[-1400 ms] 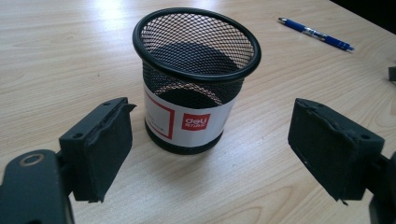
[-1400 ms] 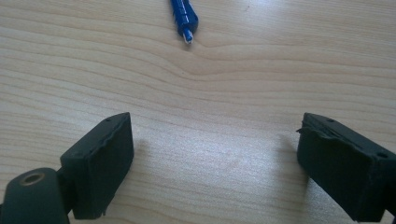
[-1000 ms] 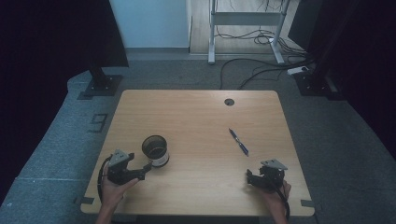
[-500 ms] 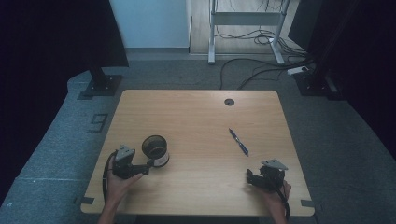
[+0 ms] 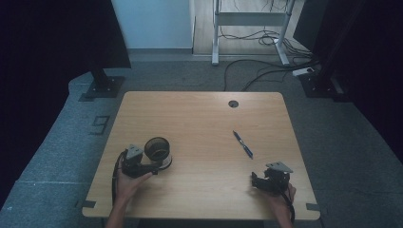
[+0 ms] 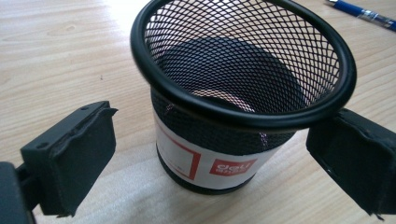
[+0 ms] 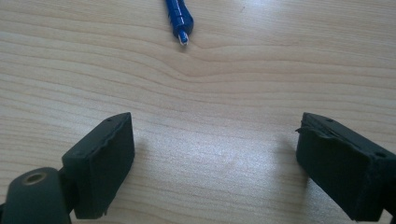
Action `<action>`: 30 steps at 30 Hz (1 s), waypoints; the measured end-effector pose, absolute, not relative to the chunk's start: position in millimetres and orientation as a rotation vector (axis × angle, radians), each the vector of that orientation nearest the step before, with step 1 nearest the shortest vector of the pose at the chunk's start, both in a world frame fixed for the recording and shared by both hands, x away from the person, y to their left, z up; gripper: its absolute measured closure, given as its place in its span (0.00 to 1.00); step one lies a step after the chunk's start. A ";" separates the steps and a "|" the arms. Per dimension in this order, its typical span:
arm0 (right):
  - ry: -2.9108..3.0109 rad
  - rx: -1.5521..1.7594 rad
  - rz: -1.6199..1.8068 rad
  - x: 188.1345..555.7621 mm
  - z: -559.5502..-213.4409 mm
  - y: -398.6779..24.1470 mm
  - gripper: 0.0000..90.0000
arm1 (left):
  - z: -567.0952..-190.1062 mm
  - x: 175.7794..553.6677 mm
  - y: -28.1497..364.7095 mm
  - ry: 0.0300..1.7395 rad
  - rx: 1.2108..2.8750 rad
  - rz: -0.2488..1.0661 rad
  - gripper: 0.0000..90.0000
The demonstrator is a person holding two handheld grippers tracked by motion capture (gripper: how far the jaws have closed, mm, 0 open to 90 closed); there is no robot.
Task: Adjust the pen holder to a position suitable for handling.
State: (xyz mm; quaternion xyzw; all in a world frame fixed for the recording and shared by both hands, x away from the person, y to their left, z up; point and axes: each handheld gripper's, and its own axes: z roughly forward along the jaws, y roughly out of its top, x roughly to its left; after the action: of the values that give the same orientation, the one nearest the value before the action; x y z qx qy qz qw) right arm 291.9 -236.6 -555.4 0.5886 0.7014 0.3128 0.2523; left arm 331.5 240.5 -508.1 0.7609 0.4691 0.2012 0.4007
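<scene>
Mesh pen holder [image 5: 158, 151] stood upright on the left front part of the wooden table [image 5: 204, 123], a black wire cup with a white band and a red label around its lower half. The left gripper [image 5: 151, 167] sat just beside it, low over the tabletop, and its jaws had just been opening. In the left gripper view the pen holder [image 6: 243, 93] lay between the two black pads, the left one clear of the mesh; the right one sat under the rim, and I could not tell whether it touched, so the cup was let go rather than clenched.

A blue pen [image 5: 243, 144] lay slantwise on the right half of the table, well apart from the holder. The right gripper [image 5: 256, 180] rested near the front right edge, jaws spread wide with bare wood between them. In the right gripper view the pen's tip [image 7: 180, 21] lay ahead of the pads, untouched.
</scene>
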 end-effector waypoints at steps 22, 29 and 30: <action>1.908 1.600 0.850 291.8 -555.4 -236.6 0.12 | -519.3 354.8 218.7 1.126 1.919 0.550 0.11; 1.907 1.600 0.850 291.8 -555.4 -236.6 0.12 | -514.5 350.7 218.9 1.111 1.894 0.546 0.12; 1.907 1.600 0.850 291.9 -555.4 -236.6 0.12 | -512.8 349.6 218.9 1.111 1.886 0.544 0.12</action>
State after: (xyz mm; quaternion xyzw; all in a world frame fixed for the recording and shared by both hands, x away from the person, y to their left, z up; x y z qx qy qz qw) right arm 291.9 -236.6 -555.4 0.5884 0.7015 0.3126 0.2528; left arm 349.6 218.9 -512.8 0.7554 0.4449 0.2180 0.4289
